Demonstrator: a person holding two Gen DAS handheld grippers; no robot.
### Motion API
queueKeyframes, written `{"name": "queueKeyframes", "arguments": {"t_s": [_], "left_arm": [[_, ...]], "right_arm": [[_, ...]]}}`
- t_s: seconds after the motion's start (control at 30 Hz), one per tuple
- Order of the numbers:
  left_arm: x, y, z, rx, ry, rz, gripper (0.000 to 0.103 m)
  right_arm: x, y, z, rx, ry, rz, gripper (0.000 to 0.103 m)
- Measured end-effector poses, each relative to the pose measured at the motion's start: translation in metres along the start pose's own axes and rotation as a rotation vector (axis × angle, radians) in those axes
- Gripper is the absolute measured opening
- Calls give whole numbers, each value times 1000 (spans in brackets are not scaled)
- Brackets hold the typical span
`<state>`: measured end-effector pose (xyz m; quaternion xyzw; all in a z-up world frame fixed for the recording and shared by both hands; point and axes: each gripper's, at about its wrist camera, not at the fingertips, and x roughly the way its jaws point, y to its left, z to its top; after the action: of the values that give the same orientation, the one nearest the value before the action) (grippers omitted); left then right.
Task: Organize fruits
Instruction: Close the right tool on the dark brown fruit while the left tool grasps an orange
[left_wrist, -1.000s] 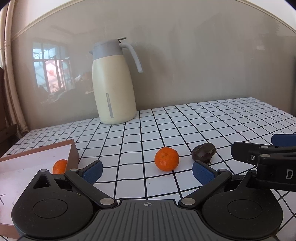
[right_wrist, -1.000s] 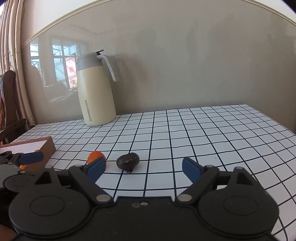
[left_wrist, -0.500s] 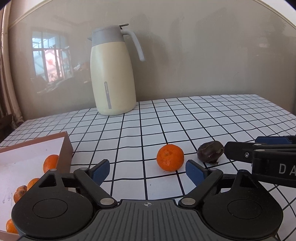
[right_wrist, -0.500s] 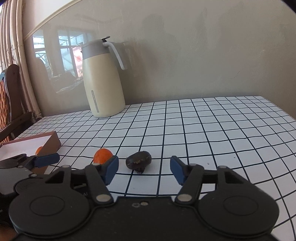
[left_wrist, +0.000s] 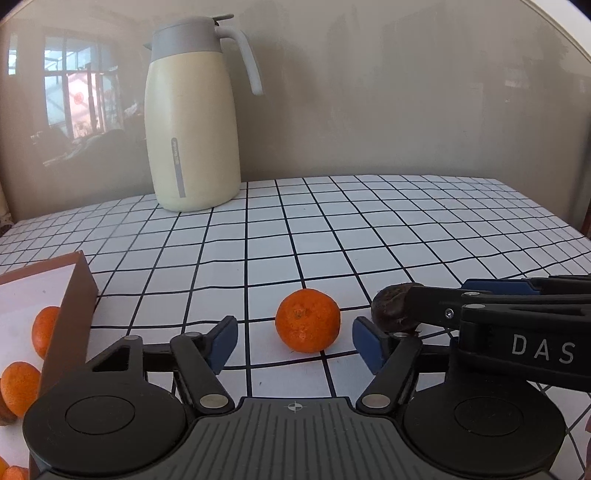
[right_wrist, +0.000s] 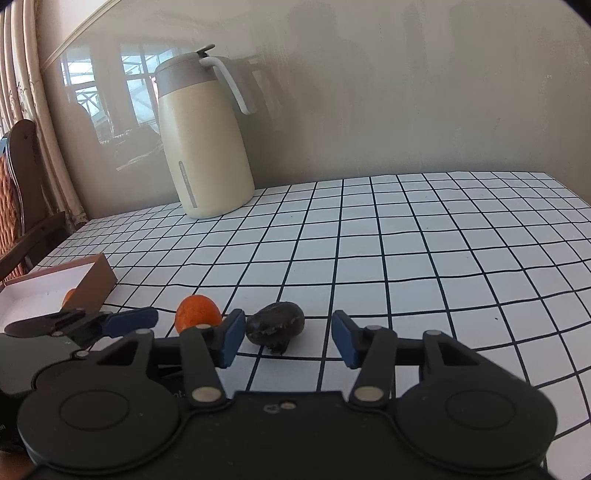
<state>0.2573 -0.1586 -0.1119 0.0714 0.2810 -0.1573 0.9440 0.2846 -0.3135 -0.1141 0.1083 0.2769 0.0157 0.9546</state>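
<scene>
While both sets of jaws have just been closing, neither has yet been pressed onto its fruit. The left gripper (left_wrist: 295, 341) is seen with its blue pads apart, the loose orange (left_wrist: 307, 319) lying on the table between and slightly ahead of them, clear of both pads. The right gripper (right_wrist: 288, 341) is likewise held apart: the dark brown fruit (right_wrist: 275, 326) sits between its pads, close to the left pad, though whether that pad touches it cannot be told; a clear gap is left on the other side. In the left wrist view this gripper is seen from the side, its fingers reaching across the dark fruit.

Just beside the two fruits, which lie near each other but apart, the checked tablecloth (left_wrist: 369, 236) is otherwise bare. Further left the brown box (left_wrist: 70, 310) with a white inside is found, and several oranges (left_wrist: 44, 330) are already lodged in it. At the back, near the wall, a cream jug (left_wrist: 192, 122) is stood upright.

The task is judged to be well advanced: most fruit appears boxed, and only these two pieces are left out on the table. Both must still be gripped, lifted and carried over the box wall before being released.
</scene>
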Motion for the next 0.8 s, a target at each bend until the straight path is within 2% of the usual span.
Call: {"name": "queueKeyframes", "arguments": {"t_s": [0.03,0.2,0.23,0.8], "left_arm": [[2,0,1,-3,4,3,60],[7,4,1,-26,22,-24,48],[6,3,1,-23,17,-25,39],[-9,17,-8,13,19,31,39]], "right_arm": [[0,0,0,4,-2,3,44],[7,1,1,23,7,11,44],[8,2,1,23,9,12,44],[30,12,0,42,45,-24,45]]}}
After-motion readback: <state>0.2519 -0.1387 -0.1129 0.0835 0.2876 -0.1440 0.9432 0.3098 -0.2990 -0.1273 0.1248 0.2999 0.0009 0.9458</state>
